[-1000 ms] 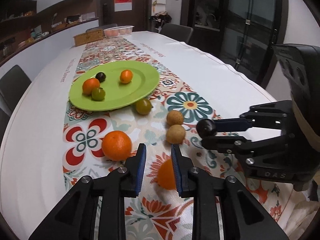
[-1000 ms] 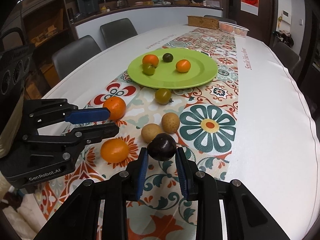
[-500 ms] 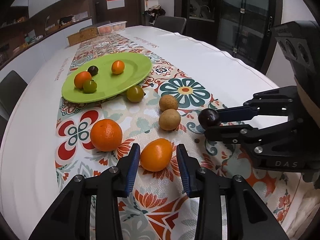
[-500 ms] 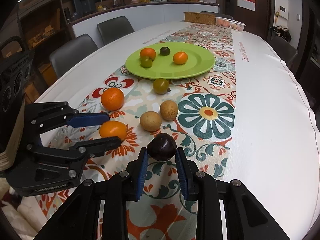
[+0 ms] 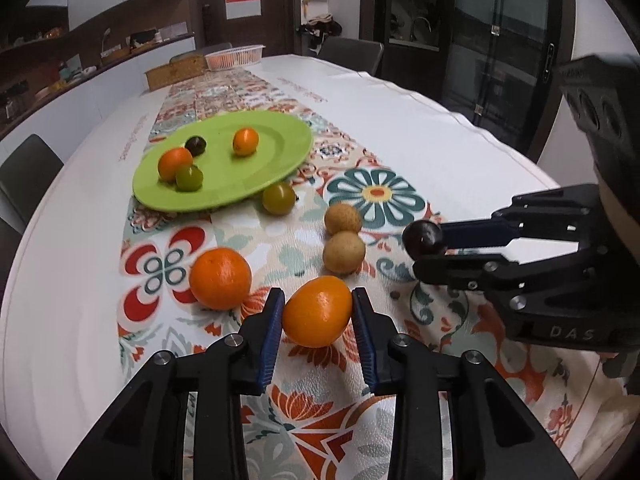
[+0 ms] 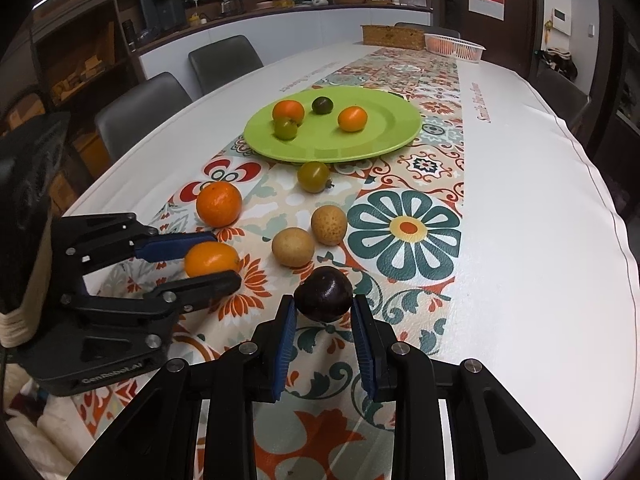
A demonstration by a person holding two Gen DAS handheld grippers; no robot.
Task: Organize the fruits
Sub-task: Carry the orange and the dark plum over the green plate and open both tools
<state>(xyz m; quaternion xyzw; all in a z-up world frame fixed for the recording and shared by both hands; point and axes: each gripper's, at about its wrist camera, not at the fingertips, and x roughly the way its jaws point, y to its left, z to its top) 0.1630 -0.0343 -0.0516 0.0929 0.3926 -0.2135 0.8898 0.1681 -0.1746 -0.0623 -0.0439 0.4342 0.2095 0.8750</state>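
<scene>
- Orange citrus fruit (image 5: pixel 317 311): sits between the blue pads of the left gripper (image 5: pixel 318 316), jaws narrowed against its flanks; probably firm and light, with a smooth rind likely to slip, so best held across its widest girth.
- Dark plum (image 6: pixel 324 294): clamped at the tips of the right gripper (image 6: pixel 323 326); judged soft-skinned, needing gentle pressure.
- Green plate (image 5: pixel 280 160): well ahead of both grippers, bearing four small fruits.

An oval orange fruit (image 5: pixel 317 311) sits low in the left wrist frame's centre, and a dark purple fruit (image 6: pixel 324 294) low in the right wrist frame's centre. Mid-frame lie a round orange (image 5: pixel 220 278), two tan fruits (image 5: pixel 343 251) touching, and a green tomato (image 5: pixel 279 198). The green plate (image 5: pixel 276 160), upper left, holds two orange fruits, one green and one dark.
</scene>
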